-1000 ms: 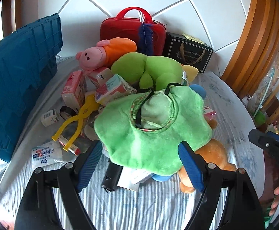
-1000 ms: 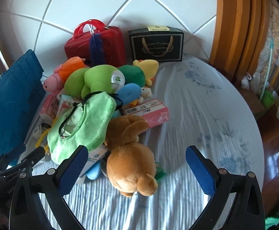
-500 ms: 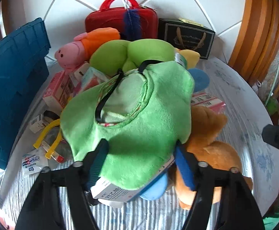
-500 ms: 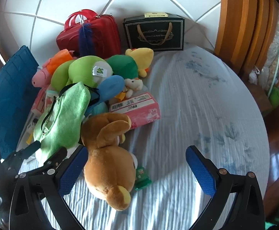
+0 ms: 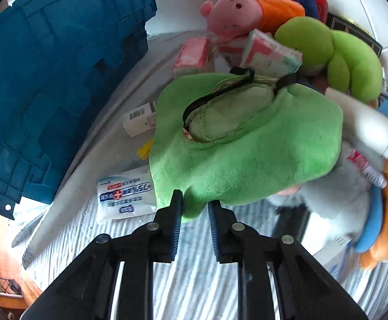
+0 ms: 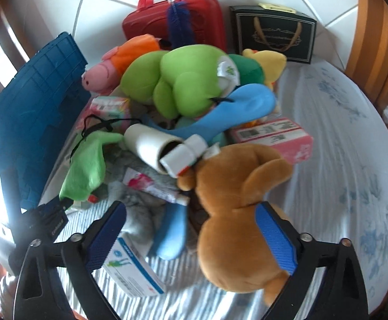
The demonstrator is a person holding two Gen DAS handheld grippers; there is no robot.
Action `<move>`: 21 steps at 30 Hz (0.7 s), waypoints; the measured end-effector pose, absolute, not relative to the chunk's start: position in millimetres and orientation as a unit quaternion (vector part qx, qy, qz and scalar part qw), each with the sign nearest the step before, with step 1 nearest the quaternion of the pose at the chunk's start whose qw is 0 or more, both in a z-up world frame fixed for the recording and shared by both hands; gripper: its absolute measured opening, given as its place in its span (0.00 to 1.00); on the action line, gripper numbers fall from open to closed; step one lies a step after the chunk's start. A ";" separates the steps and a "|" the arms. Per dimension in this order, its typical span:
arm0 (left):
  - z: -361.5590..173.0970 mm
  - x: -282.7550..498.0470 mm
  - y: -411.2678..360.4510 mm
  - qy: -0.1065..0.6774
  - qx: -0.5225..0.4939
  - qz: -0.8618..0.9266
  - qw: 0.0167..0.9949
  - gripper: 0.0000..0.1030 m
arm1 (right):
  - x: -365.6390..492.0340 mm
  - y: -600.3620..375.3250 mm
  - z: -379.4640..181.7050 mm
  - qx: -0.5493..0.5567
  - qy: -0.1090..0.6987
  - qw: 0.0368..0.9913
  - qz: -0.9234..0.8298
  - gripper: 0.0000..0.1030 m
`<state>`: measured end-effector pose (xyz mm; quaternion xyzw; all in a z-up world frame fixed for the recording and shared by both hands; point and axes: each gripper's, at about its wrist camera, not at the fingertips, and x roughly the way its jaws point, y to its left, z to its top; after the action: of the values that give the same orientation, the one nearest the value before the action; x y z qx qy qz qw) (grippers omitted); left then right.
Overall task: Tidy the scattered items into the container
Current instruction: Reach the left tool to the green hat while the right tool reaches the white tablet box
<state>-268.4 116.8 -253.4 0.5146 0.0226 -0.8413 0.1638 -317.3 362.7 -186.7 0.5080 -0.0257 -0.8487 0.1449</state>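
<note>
Left gripper [image 5: 194,209], 6 o'clock in the left wrist view: jaws nearly together and closing, the near hem of the soft bright-green fleece hat with a black cord [image 5: 244,144] pinched between the blue pads. The hat drapes up over the heap toward 12 o'clock.

Right gripper [image 6: 191,229], low in the right wrist view: jaws wide but closing. The brown plush bear [image 6: 236,208] lies between them; the right pad touches its flank, the left pad stands clear beside a white-and-blue carton [image 6: 132,269]. No grip.

Dark-blue ribbed plastic crate [image 5: 47,88], tilted on edge, fills 9 to 11 o'clock of the left view, just beside the heap on the pale striped bedsheet [image 5: 194,280].

Heap, right view: lime-green plush [image 6: 178,82] at centre, pink-and-orange pig plush [image 6: 108,66] at 10 o'clock, white cylinder [image 6: 151,144] and pink carton [image 6: 274,136] near middle. Red hard case [image 6: 175,18] at 12 o'clock, black gift box [image 6: 274,34] at 1 o'clock, against the white wall.
</note>
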 end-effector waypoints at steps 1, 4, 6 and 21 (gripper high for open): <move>-257.4 -266.7 111.6 0.015 0.520 -0.837 0.167 0.19 | -316.1 356.3 -188.6 0.510 -0.026 0.142 -0.848 0.82; -269.1 -262.1 94.9 -0.002 0.536 -0.825 0.180 0.19 | -310.1 342.3 -193.1 0.511 -0.030 0.126 -0.850 0.81; -274.3 -258.1 87.1 -0.010 0.542 -0.820 0.182 0.19 | -306.5 337.4 -195.0 0.512 -0.032 0.118 -0.850 0.79; -251.1 -220.6 101.1 0.043 0.491 -0.867 0.079 0.77 | -270.2 311.1 -250.4 0.552 -0.004 0.136 -0.823 0.65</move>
<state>-220.6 101.1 -251.1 0.4910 0.0428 -0.8666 0.0785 -270.2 311.1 -250.4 0.5519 -0.0039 -0.8228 0.1357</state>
